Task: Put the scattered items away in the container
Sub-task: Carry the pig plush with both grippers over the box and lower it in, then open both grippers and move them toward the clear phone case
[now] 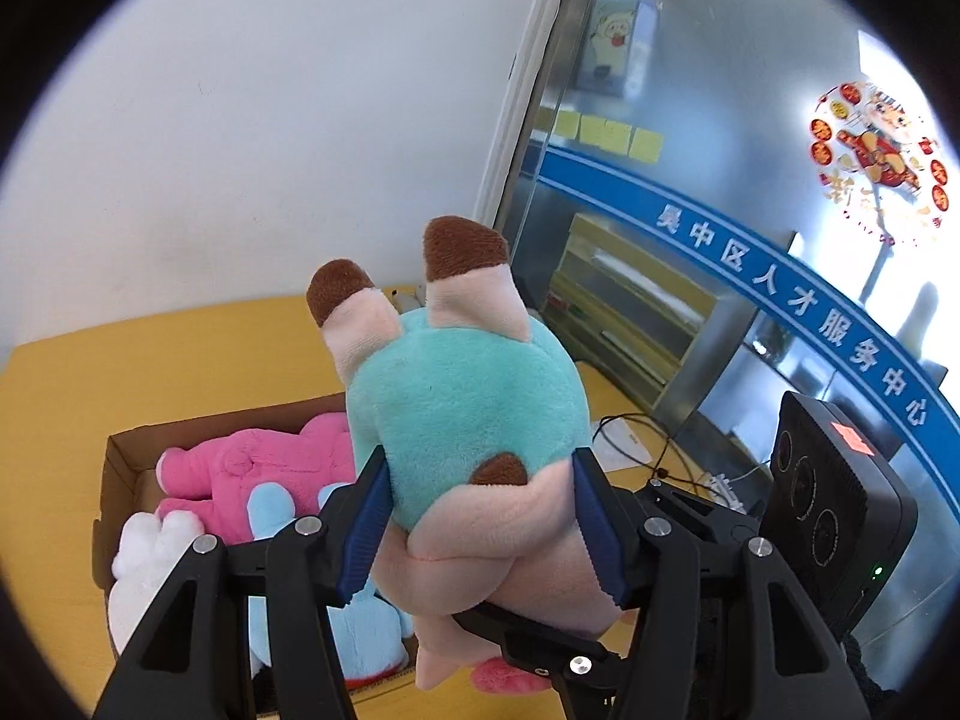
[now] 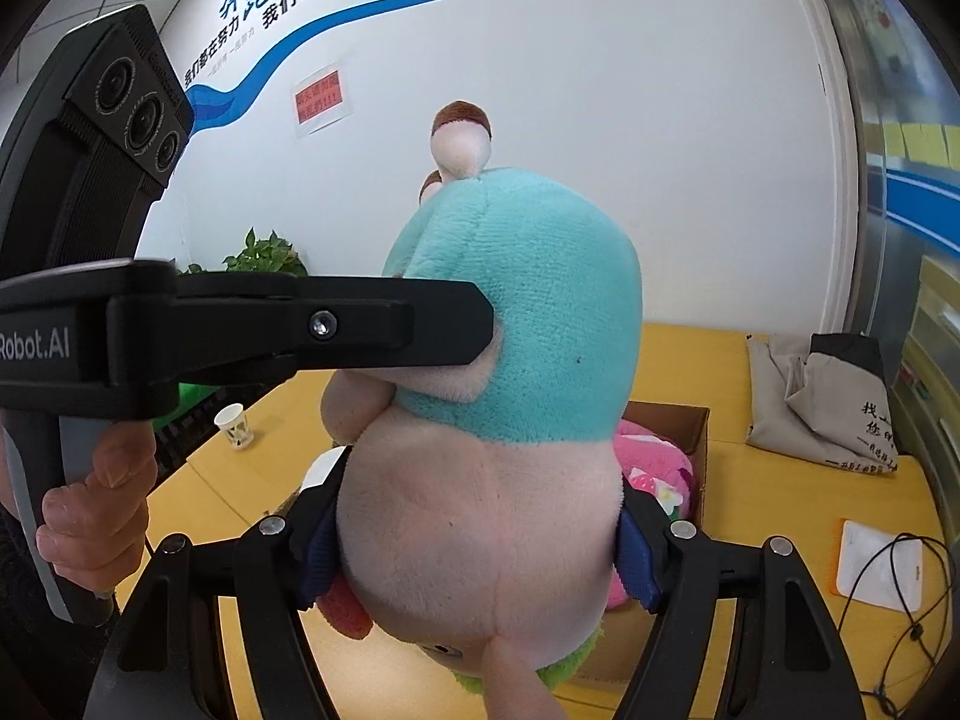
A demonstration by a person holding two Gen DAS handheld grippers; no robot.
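The plush pig [image 1: 462,414], teal-bodied w/ pink head and brown-tipped limbs, hung upside down in the air above the cardboard box [image 1: 120,450], which sat on the yellow surface [image 1: 90,372]. Both grippers had it at once. The left gripper [image 1: 480,522] was closed on it where teal met pink, blue fingers [image 1: 366,534] sunk into the pile on either side. The right gripper [image 2: 474,546] was clamped across the pink head, fingers [image 2: 636,558] narrow and dented into the fabric.

Handling, as a judgement: light, soft, stuffed, so it squashed under the fingers rather than resisting; nothing fragile. The plush nap looked grippy, not slick, but a shallow pinch on loose fabric could pull free, so a hold across the bulk of the body seemed safer than on a limb. It seemed bulky next to the room left in the box.

In the box already: a pink plush [image 1: 252,468], a blue plush [image 1: 360,624] and a white plush [image 1: 150,564], packed close, touching. Elsewhere on the surface, well apart from the box: a paper cup [image 2: 235,425], a beige cloth bag [image 2: 822,402], a white card w/ a black cable [image 2: 882,564].
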